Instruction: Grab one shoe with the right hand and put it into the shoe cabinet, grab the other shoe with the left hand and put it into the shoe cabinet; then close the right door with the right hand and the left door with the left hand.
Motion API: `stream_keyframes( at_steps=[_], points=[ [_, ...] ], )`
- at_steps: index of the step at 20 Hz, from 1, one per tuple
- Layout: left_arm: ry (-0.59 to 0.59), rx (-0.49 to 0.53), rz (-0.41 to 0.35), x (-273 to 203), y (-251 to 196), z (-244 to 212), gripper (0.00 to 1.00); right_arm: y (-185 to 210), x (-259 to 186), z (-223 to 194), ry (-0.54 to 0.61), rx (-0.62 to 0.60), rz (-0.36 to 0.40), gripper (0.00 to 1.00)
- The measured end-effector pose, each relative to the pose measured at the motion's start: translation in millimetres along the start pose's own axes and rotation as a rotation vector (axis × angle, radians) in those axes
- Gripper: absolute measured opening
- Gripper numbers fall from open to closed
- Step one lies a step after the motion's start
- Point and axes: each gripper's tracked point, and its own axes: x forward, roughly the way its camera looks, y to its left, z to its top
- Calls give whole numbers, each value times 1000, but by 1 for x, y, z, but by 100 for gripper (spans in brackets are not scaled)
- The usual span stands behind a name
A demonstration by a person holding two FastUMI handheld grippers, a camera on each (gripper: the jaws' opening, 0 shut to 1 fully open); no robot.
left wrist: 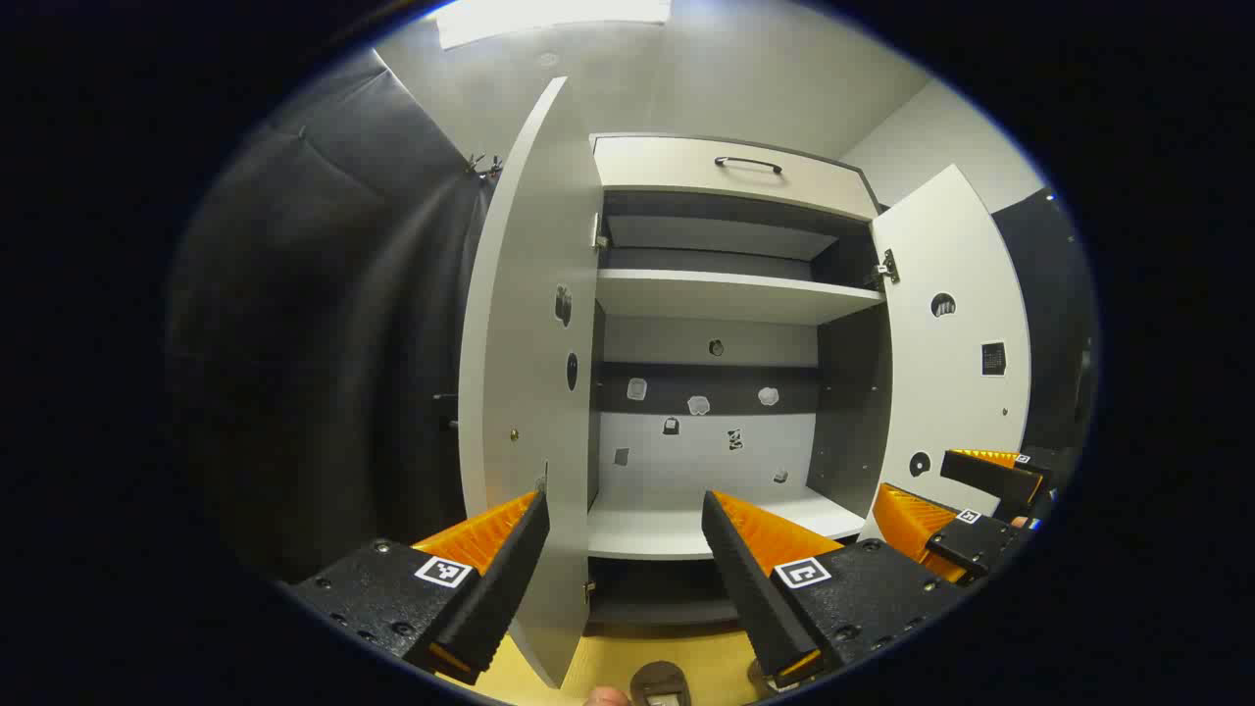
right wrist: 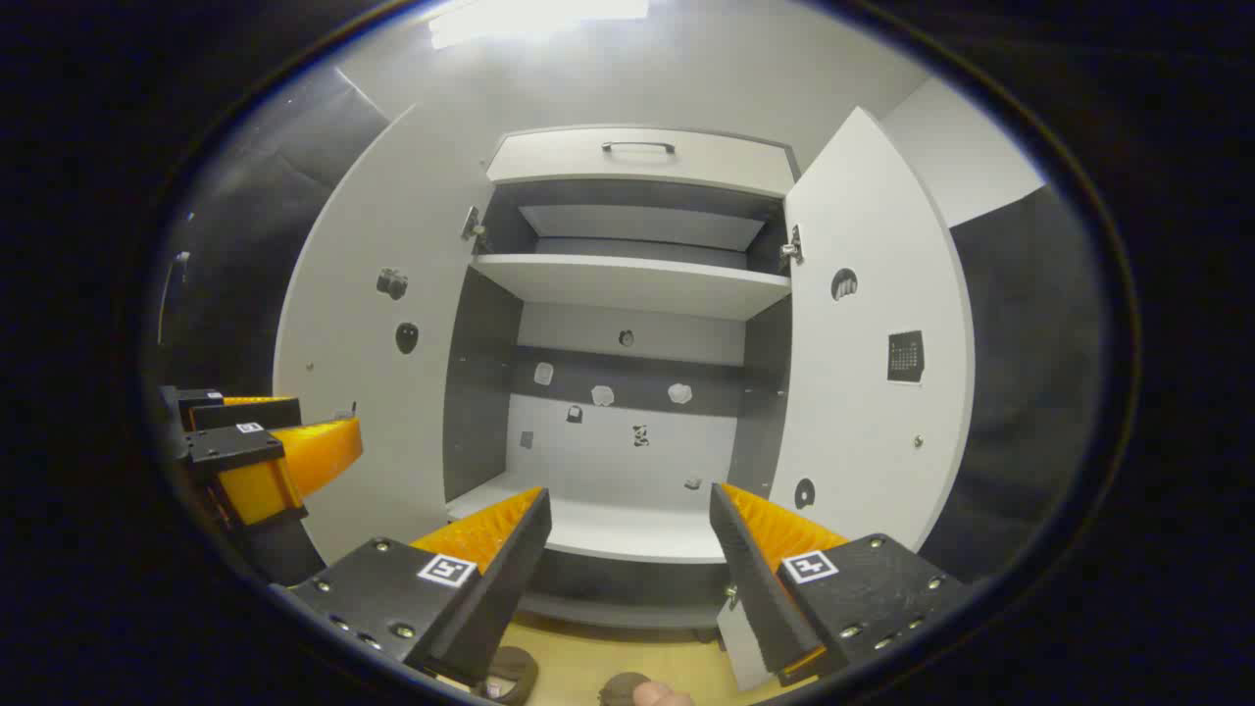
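— Black cloth wall behind; shoe cabinet with left door and right door swung wide. Shoes?
— Two brown shoes on yellow floor, by cabinet's bottom front edge.
— Grippers?
— Left gripper spread wide, empty. Right gripper likewise.

shoe cabinet open, 2 doors swung wide

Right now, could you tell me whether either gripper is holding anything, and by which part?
Nothing is held. The left gripper and the right gripper both hang open in front of the open cabinet, with bare space between their fingers.
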Motion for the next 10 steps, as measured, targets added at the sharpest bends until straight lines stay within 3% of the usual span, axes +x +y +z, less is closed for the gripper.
stream_keyframes(
  at_steps=[8,9,10],
  points=[
    [-6,4,16,-6,2,3,96,-1,-3,-4,6,20,1,97],
    [-5,4,19,-7,3,3,99,-1,-4,-5,9,21,3,97],
    [-5,5,20,-9,3,3,96,-1,-5,-6,11,23,4,97]
  ],
)
